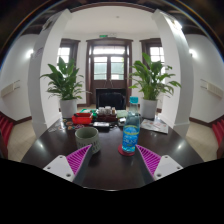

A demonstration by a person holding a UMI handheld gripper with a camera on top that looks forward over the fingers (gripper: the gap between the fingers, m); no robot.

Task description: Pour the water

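A: Where is the water bottle (pixel 131 126)?

B: Upright on the dark table (pixel 110 165), just ahead of the right finger, beside a green cup (pixel 87 134).

A: And the gripper (pixel 111 160)?

B: Spread wide, holding nothing; the bottle stands beyond the fingertips, not between them.

A: How will it handle?

B: Clear thin plastic, looks mostly full, so likely heavy enough to slip and soft enough to buckle. I'd take it around the labelled middle, squeezing gently. The blue cap appears on, though I can't be sure.
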